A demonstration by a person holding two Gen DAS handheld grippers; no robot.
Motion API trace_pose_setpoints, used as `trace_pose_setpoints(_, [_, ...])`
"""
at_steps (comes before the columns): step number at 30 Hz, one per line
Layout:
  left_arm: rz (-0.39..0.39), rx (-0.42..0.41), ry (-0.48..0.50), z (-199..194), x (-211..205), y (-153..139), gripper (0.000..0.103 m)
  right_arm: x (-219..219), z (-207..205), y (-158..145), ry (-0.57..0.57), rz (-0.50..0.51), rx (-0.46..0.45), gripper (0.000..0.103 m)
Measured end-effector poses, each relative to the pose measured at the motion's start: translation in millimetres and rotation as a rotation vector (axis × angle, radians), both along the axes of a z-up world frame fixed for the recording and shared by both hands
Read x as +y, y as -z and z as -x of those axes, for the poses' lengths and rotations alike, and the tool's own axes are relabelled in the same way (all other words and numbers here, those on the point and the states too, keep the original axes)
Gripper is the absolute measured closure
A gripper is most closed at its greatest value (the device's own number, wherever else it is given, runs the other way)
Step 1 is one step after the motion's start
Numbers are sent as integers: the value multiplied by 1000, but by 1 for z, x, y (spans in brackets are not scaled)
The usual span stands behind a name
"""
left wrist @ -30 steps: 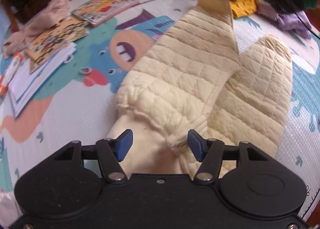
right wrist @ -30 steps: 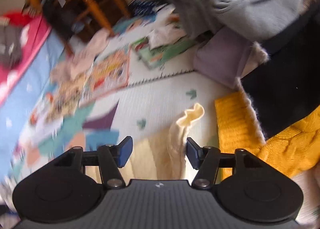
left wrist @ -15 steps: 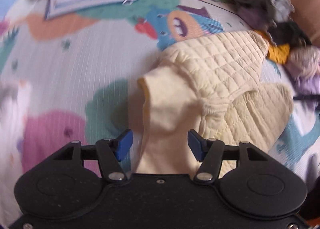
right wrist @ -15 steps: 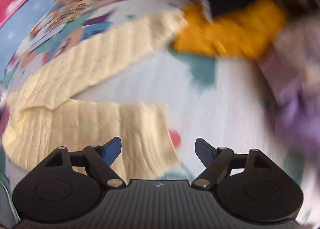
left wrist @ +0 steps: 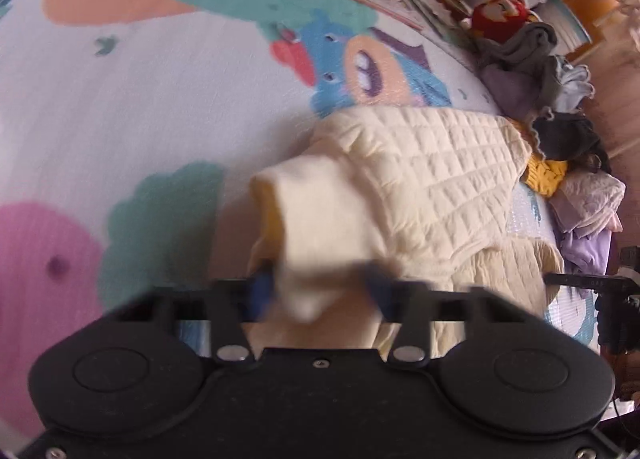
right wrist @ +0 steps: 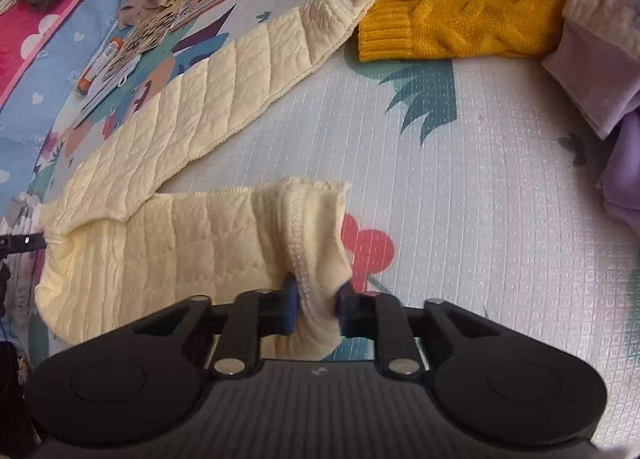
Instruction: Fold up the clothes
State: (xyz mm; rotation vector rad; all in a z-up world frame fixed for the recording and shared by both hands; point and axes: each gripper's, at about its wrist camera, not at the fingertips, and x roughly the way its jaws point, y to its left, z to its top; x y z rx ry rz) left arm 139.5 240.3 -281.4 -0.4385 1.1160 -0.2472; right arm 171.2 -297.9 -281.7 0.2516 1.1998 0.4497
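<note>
Half a second ago both grippers were wide open; now our right gripper (right wrist: 316, 305) pinches the quilted cream pants (right wrist: 168, 243) cuff, left gripper (left wrist: 320, 291) closing on the waistband, so we're set to fold.

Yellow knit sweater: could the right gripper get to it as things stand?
Probably not directly: the right gripper is shut on a cuff of the cream quilted pants. The mat toward the yellow knit sweater lies bare.

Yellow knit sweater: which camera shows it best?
Right wrist: the yellow knit sweater lies sharp and mostly unobstructed beside the far leg of the cream pants. Left wrist shows only a small yellow patch under dark clothes.
</note>
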Motion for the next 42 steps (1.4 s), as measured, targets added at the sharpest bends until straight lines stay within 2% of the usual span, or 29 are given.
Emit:
trace_pose_setpoints(1, [-5,-10,4,-2,-3,-1,101,0,2,-1,-5,-6,2,88])
trace_pose_setpoints(6, [-22,-118,-175,1,31,-35,101,-8,16,-20,-6,-70,9,91])
trace_pose_setpoints(9, [-79,-101,-229,-4,59,-36,101,-16,31,-28,23,-134,50,91])
trace_pose_setpoints(12, [-113,-28,-189,-13,66,-23,100,-7,47,-23,0,-176,122,92])
trace_pose_setpoints(13, [-138,-17,-188,-13,66,-23,86,0,52,-20,-24,-169,144,92])
trace_pose_setpoints(15, [-197,-51,-175,-8,65,-34,60,8,61,-13,-62,-147,181,92])
trace_pose_setpoints(16, [-223,-77,-161,-5,64,-42,59,9,65,-11,-71,-137,194,92])
trace_pose_setpoints(19, [-270,-151,4,8,46,-65,59,2,69,-9,-69,-129,217,92])
trace_pose_setpoints(22, [-207,-151,260,22,8,-67,59,2,77,-5,-98,-108,245,92])
trace_pose_setpoints(24, [-230,-129,419,33,-28,-55,59,7,88,-1,-127,-109,278,92])
trace_pose_setpoints(28, [-375,-43,568,50,-72,-15,59,13,110,0,-160,-111,310,92])
trace_pose_setpoints(31, [-423,-30,674,58,-79,-4,58,17,116,-2,-204,-75,315,91])
trace_pose_setpoints(32, [-415,-31,676,56,-78,-8,58,18,115,-4,-236,-66,318,89])
trace_pose_setpoints(35, [-368,-89,594,47,-64,-27,58,22,106,-19,-347,-50,302,76])
trace_pose_setpoints(36, [-359,-116,583,45,-61,-32,58,24,101,-29,-418,-34,278,62])
trace_pose_setpoints(37, [-367,-142,577,43,-60,-36,58,26,98,-40,-501,-2,237,54])
trace_pose_setpoints(40, [-403,-170,577,34,-63,-36,58,26,89,-66,-694,127,97,54])
trace_pose_setpoints(42, [-407,-174,589,31,-69,-28,58,20,78,-77,-680,110,44,55])
